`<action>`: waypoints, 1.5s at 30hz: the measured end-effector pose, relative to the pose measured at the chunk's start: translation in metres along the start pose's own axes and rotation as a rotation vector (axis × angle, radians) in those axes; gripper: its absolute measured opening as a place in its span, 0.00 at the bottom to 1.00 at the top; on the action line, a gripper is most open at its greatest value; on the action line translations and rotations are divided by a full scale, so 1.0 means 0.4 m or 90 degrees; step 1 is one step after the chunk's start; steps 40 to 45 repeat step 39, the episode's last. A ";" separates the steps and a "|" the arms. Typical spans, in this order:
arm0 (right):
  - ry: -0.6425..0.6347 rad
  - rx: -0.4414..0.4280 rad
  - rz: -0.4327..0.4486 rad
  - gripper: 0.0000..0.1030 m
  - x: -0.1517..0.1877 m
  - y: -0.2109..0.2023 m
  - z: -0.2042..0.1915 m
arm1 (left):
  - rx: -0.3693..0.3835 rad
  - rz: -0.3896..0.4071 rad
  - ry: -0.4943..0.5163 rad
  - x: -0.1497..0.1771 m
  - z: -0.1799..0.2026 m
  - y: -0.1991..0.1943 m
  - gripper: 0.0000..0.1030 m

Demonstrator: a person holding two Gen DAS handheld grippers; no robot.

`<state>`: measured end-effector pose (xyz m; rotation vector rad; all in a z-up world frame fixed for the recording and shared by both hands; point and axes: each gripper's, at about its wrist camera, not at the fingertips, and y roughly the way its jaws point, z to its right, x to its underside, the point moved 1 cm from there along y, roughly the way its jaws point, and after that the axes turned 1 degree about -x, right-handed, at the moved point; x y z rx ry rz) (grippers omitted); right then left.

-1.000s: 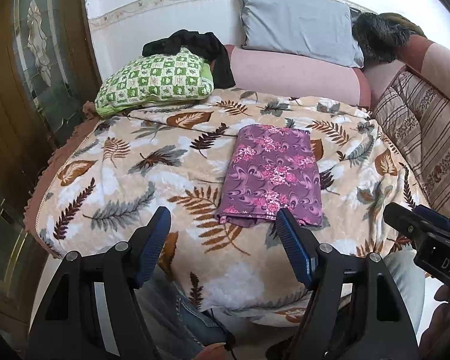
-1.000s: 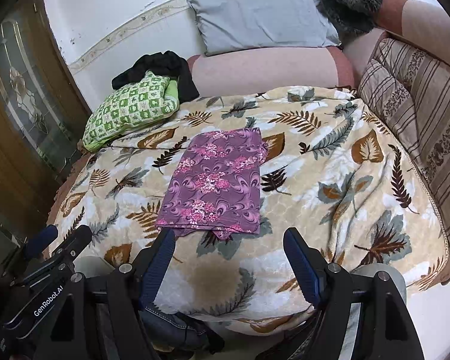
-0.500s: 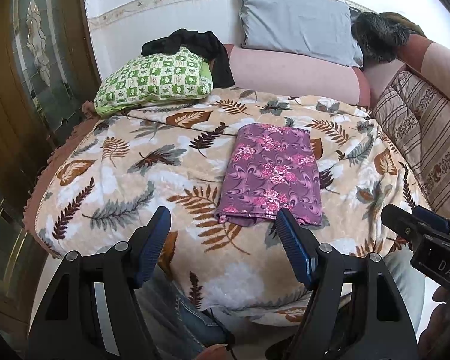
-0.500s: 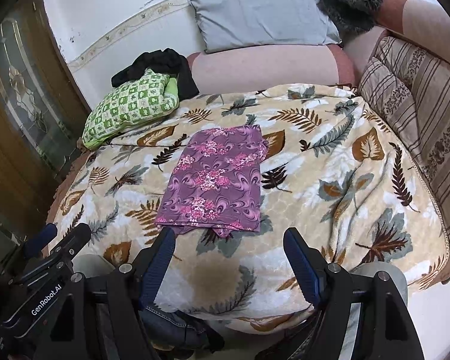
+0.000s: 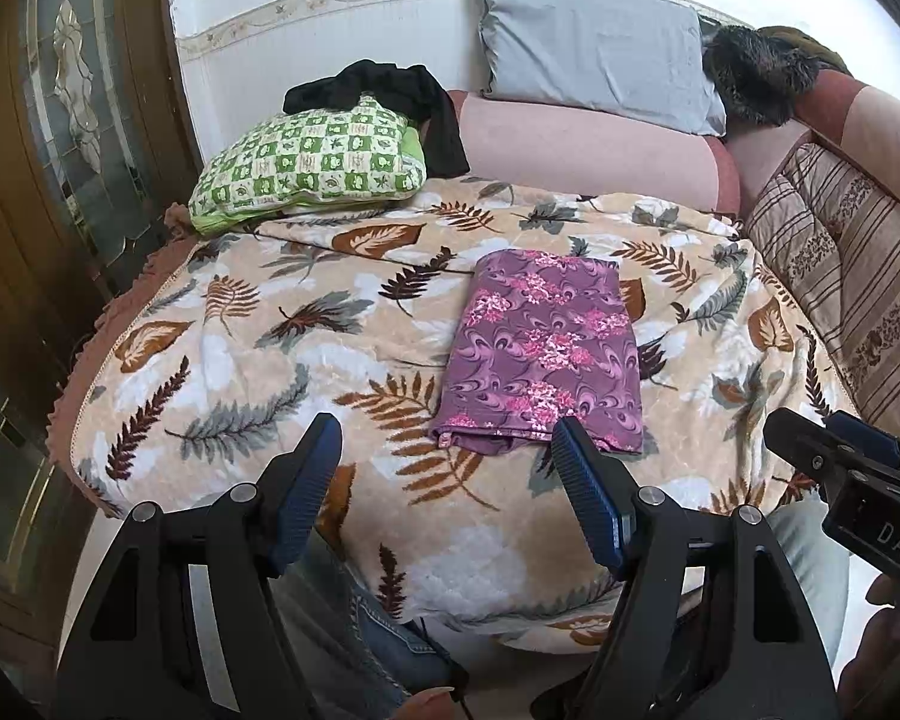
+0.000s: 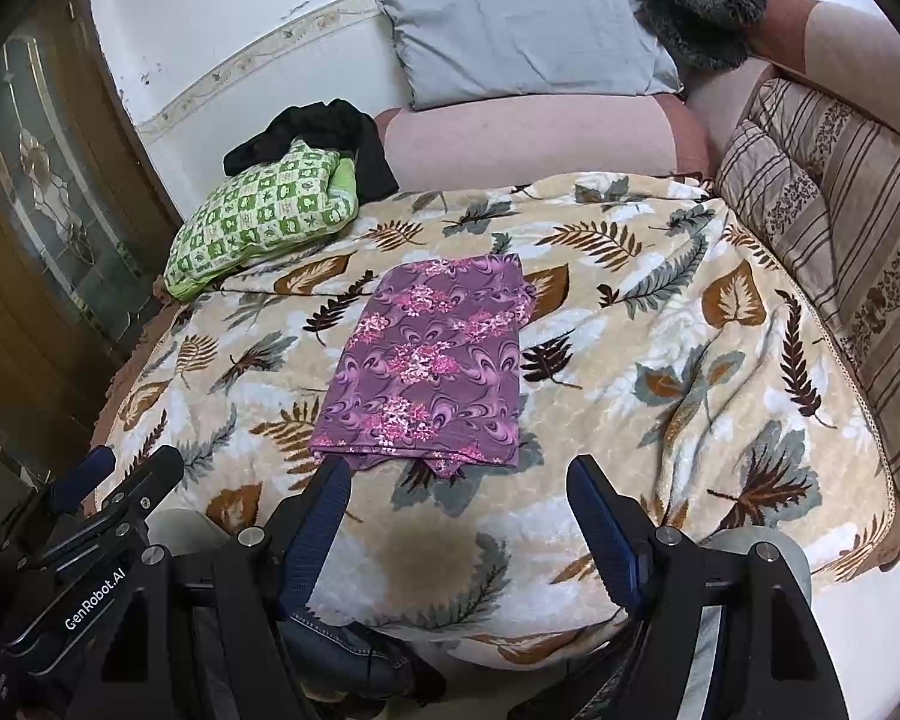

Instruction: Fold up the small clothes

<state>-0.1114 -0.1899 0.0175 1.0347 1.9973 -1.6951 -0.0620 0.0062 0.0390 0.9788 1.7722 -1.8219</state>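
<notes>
- Left wrist view: one left gripper [image 5: 444, 450] is seen with its two blue-padded fingers [image 5: 306, 480] spread wide, nothing held between them, hovering off the near edge of the bed [image 5: 258, 354].
- One purple floral cloth [image 5: 546, 354] is seen folded into a flat rectangle on the leaf-print blanket, right of the bed's middle, its near edge just beyond the finger tips.
- One green checked pillow [image 5: 312, 168] is laid at the far left corner of the bed, with one black garment [image 5: 390, 90] draped behind it.
- One grey pillow [image 5: 594, 54] is propped against the wall above a pink bolster [image 5: 582, 144].
- One striped cushion [image 5: 846, 276] is stood along the right edge.
- Part of the other tool is seen at the right border.
- Right wrist view: one right gripper [image 6: 459, 495] is likewise seen spread, empty, off the near edge; the cloth [image 6: 432, 360] is seen just past its left finger.
- One dark furry item [image 6: 702, 6] is seen at the far right corner, beside the grey pillow [image 6: 522, 30].
</notes>
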 end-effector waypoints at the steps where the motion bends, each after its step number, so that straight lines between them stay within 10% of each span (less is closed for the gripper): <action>1: 0.000 0.001 0.000 0.70 0.000 0.000 0.002 | 0.001 -0.001 0.000 0.000 0.000 0.000 0.71; 45: 0.020 -0.004 -0.001 0.70 -0.019 0.024 0.011 | 0.022 -0.011 0.007 -0.023 0.001 0.066 0.71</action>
